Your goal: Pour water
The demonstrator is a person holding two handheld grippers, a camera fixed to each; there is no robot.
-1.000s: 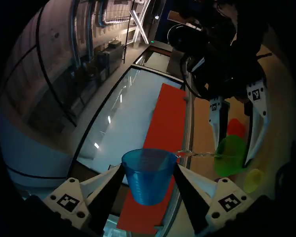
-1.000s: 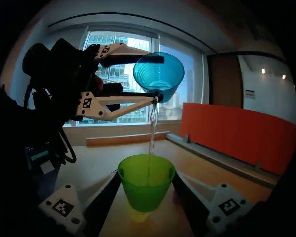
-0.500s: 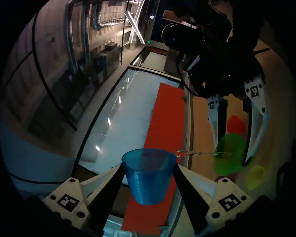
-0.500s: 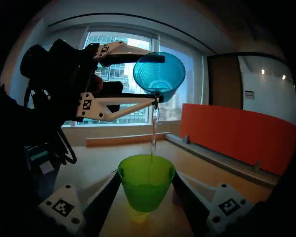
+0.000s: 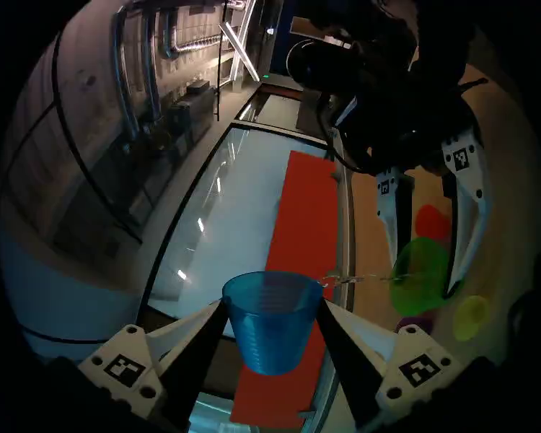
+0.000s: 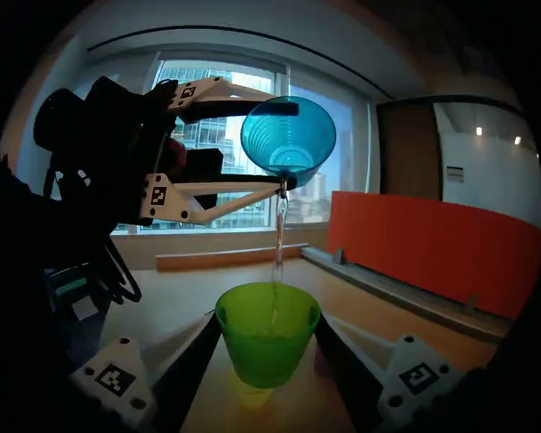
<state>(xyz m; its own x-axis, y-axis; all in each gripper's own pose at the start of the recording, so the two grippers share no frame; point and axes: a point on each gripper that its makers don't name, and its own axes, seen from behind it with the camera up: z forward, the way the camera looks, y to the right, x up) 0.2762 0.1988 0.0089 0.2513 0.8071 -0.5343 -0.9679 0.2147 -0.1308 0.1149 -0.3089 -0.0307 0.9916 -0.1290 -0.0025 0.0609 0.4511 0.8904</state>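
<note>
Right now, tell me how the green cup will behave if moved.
The green cup looks like thin translucent plastic, so it probably flexes if the right gripper squeezes harder. Water is streaming in from the blue cup, so it is likely gaining weight and may slosh if jerked. Its narrow base could tip easily.

The camera on my left tongs [image 5: 272,309] looks out along their two fingers, rolled onto its side. The bench [image 5: 363,238] stands upright on the right and the ceiling [image 5: 148,86] runs down the left. The blue cup [image 5: 272,335] sits very close, low in the middle. The camera on my right tongs [image 6: 267,321] sits level, facing across the bench toward the window [image 6: 353,166], with the green cup [image 6: 267,346] just as near. Both views share the two cups, the water stream [image 6: 278,238] and the orange partition [image 6: 443,252]. Each view shows the other tongs farther off.
</note>
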